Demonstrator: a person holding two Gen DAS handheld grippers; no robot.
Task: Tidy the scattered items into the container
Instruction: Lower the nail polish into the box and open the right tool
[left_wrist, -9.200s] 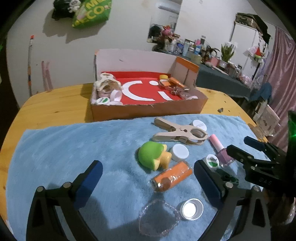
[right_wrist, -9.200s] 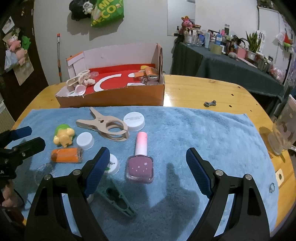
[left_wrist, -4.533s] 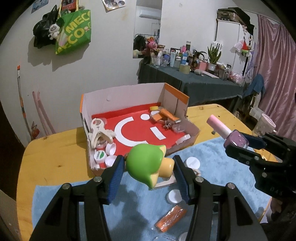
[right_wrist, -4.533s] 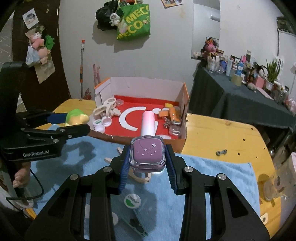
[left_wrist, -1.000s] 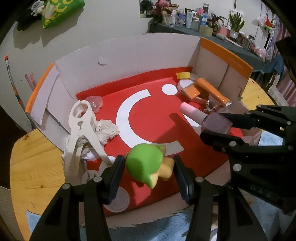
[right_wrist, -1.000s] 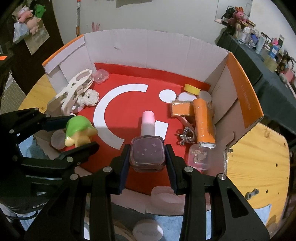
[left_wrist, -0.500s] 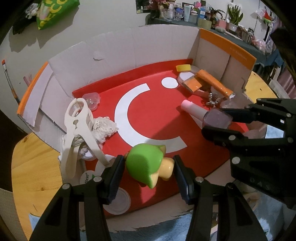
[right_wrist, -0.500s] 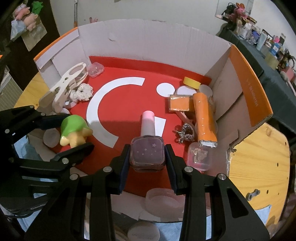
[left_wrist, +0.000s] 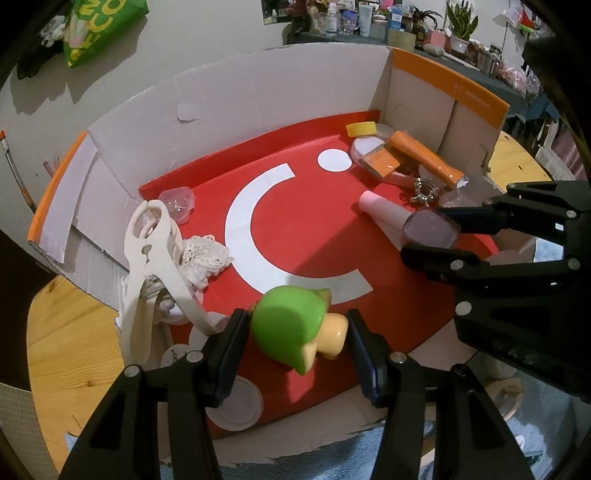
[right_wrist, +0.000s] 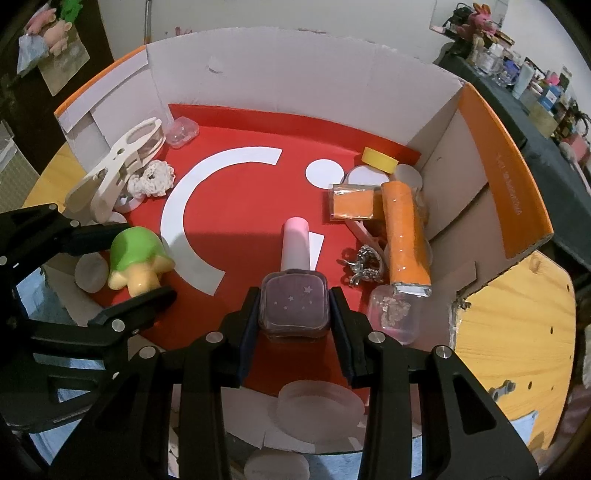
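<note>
Between the blue pads of my left gripper (left_wrist: 295, 332) sits a green and yellow toy (left_wrist: 291, 332), held just above the red floor of the cardboard box (left_wrist: 258, 92). The right gripper (right_wrist: 293, 310) is shut on a purple nail polish bottle (right_wrist: 293, 302), whose pink cap (right_wrist: 295, 240) points toward the box's far wall. Both grippers hang inside the box near its front edge, side by side. In the right wrist view the toy (right_wrist: 136, 258) and the left gripper (right_wrist: 125, 262) appear at the left; the left wrist view has the bottle (left_wrist: 428, 229) at the right.
Inside the box lie a white clamp (left_wrist: 151, 266), a lace scrunchie (left_wrist: 203, 254), orange packets (right_wrist: 404, 229), a metal hair claw (right_wrist: 364, 266), a yellow lid (right_wrist: 378, 157) and clear cases (right_wrist: 181, 136). White lids (left_wrist: 236, 406) sit by the front wall. The wooden table (right_wrist: 517, 332) and blue towel (left_wrist: 332, 458) surround it.
Both grippers have come slightly closer to the box floor, and the box looks a little larger. Each still holds its item as before.
</note>
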